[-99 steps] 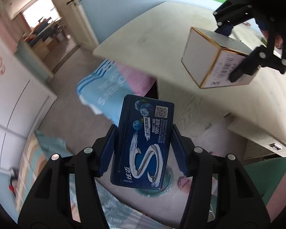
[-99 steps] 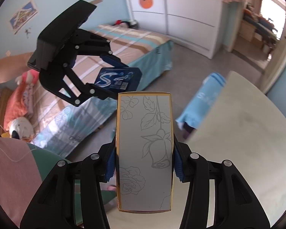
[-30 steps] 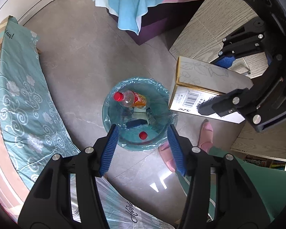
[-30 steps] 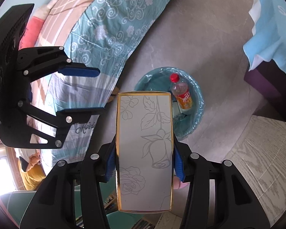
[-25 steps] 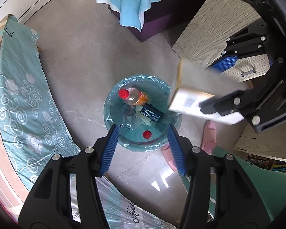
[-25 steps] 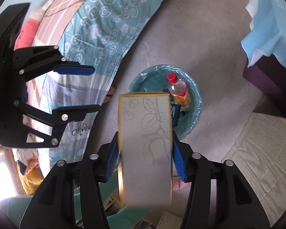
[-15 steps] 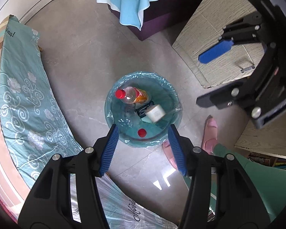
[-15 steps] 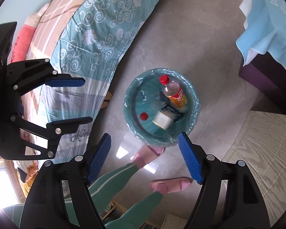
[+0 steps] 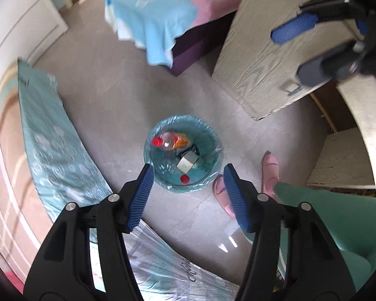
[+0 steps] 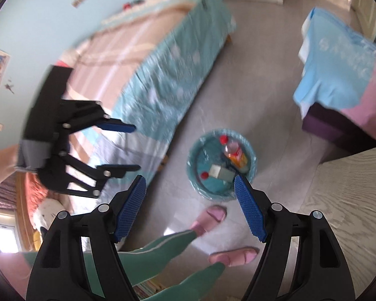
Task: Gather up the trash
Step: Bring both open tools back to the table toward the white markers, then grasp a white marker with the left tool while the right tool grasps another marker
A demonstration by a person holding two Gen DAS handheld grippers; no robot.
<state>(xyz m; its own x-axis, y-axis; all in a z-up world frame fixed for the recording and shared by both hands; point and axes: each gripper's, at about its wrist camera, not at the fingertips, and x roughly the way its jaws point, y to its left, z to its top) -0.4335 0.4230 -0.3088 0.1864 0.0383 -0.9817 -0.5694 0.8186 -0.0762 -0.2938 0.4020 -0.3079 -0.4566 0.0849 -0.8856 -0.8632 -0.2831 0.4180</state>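
Observation:
A round bin with a blue liner (image 9: 213, 148) (image 10: 195, 155) stands on the floor. In it lie a bottle with a red cap (image 9: 170, 140) (image 10: 234, 154), a white box (image 9: 186, 163) (image 10: 220, 171), a dark blue gum pack (image 9: 194, 149) and a red cap (image 9: 184, 178). My left gripper (image 9: 186, 173) is open and empty, high above the bin. My right gripper (image 10: 190, 185) is open and empty, also high above the floor; it shows at the upper right of the left wrist view (image 9: 305, 50). The left gripper shows at the left of the right wrist view (image 10: 127, 148).
A bed with a teal cover (image 9: 50, 138) (image 10: 168, 75) runs along one side. A wooden desk (image 9: 275, 57) (image 10: 351, 200) is on the other. A bench under a blue and pink cloth (image 9: 168, 12) (image 10: 338, 70) stands beyond. The person's pink slippers (image 9: 269, 170) (image 10: 210, 215) are beside the bin.
The left gripper let the gum pack drop into the bin. The right gripper opened and the white box fell into the bin. Both grippers now pull up and away.

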